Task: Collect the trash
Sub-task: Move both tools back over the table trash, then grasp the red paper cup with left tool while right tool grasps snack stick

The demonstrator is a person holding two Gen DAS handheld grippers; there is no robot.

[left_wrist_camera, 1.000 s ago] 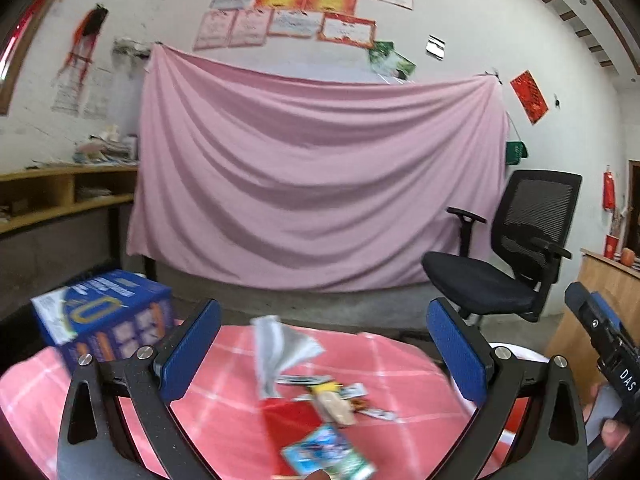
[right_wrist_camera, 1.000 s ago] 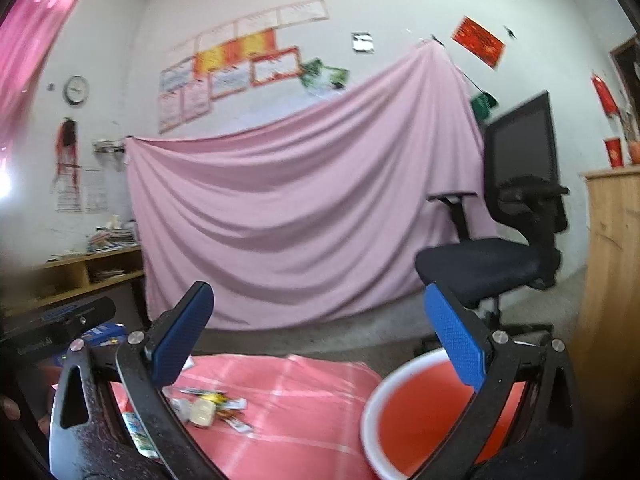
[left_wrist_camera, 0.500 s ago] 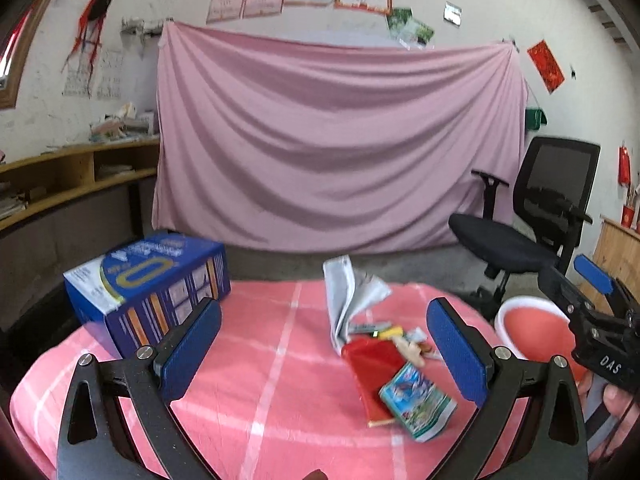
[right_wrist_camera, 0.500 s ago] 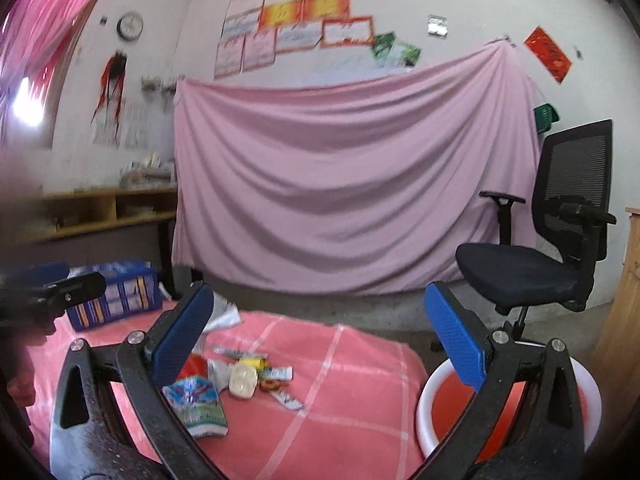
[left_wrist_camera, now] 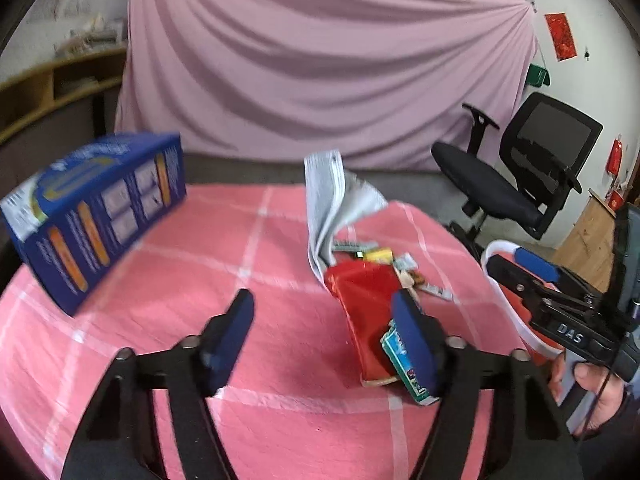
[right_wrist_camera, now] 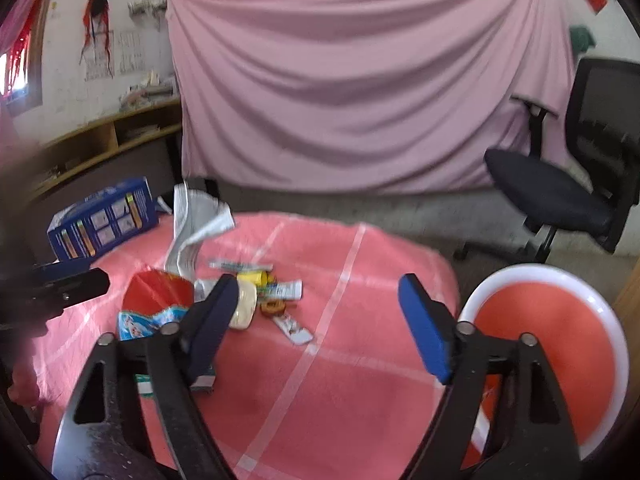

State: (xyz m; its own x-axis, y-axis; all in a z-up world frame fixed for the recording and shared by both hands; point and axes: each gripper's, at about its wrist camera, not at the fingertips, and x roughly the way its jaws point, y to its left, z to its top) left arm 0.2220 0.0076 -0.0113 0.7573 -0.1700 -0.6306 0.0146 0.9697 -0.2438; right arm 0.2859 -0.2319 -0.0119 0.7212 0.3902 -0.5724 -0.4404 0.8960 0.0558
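A heap of trash lies on the pink checked tablecloth [left_wrist_camera: 248, 264]: a red packet [left_wrist_camera: 368, 300], a blue-green snack wrapper [left_wrist_camera: 394, 354], a crumpled grey paper [left_wrist_camera: 332, 196] and several small wrappers. My left gripper [left_wrist_camera: 324, 336] hovers just left of the red packet; its jaws are closing with only cloth between them. My right gripper [right_wrist_camera: 320, 312] hangs over the table to the right of the heap, jaws closing, nothing pressed; a small wrapper [right_wrist_camera: 292, 326] lies on the cloth below. The red packet [right_wrist_camera: 156, 290] and a cream lump [right_wrist_camera: 244, 304] sit by its left finger.
A red basin with a white rim [right_wrist_camera: 600, 308] stands off the table's right edge, also the basin [left_wrist_camera: 496, 252]. A blue box [left_wrist_camera: 96, 212] sits at the table's left. A black office chair [right_wrist_camera: 560, 184] stands behind, before a pink hung sheet.
Both grippers have tipped downward and sunk toward the table, so the trash heap fills more of each view. Both pairs of jaws have narrowed, the left far more.
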